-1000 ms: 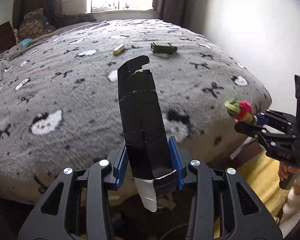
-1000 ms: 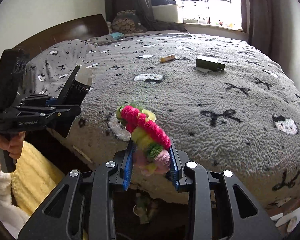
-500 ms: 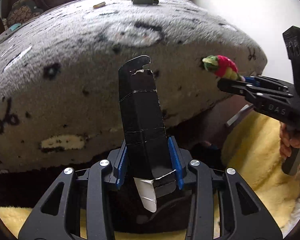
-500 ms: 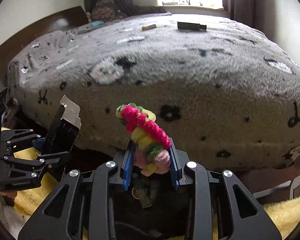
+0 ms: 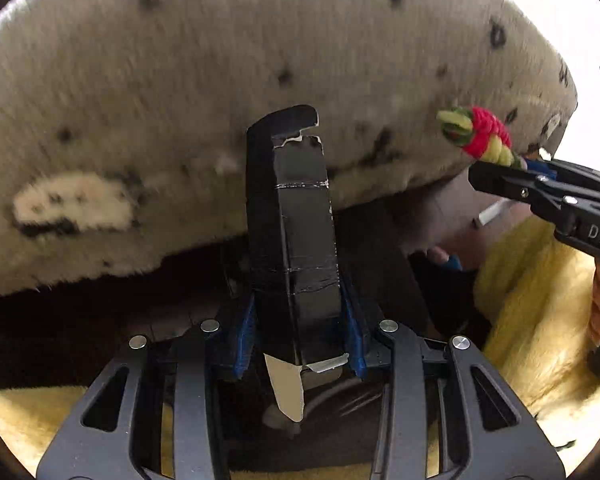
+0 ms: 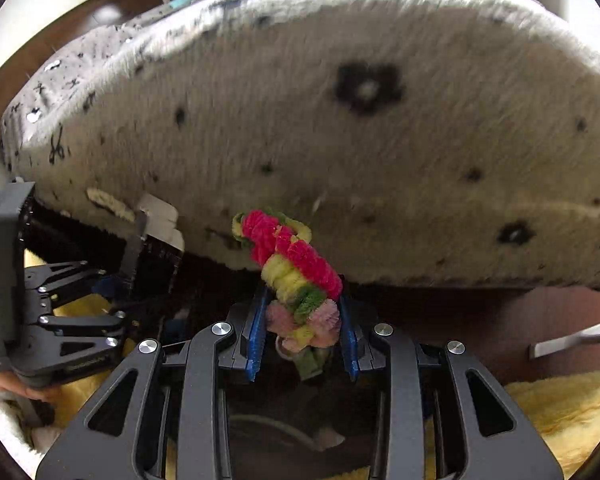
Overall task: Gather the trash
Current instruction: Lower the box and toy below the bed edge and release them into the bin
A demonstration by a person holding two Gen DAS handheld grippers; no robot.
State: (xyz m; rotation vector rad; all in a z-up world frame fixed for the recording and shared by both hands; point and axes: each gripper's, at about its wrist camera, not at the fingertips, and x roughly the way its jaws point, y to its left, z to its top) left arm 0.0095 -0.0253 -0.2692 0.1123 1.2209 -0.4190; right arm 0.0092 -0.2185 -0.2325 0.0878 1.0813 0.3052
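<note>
My left gripper (image 5: 300, 320) is shut on a torn black cardboard box (image 5: 290, 216) that stands up between its blue pads, with a white flap hanging below. In the right wrist view the same box (image 6: 152, 252) and left gripper (image 6: 112, 284) show at the left. My right gripper (image 6: 302, 328) is shut on a twisted pink, yellow and green pipe-cleaner bundle (image 6: 292, 260). From the left wrist view that bundle (image 5: 476, 136) sticks out of the right gripper (image 5: 516, 168) at the right. Both grippers point steeply down, low beside the bed, over a dark opening whose contents are unclear.
The fuzzy grey bed cover (image 5: 220, 80) with black and white motifs hangs over the bed's side and fills both views. A yellow fluffy rug (image 5: 532, 304) lies on the floor. A dark wooden drawer front with a metal handle (image 6: 568, 342) sits at the right.
Both grippers have dropped from above the bed to beside its hanging cover and tilted further down. The bed top with its items has left view. Both grips are unchanged.
</note>
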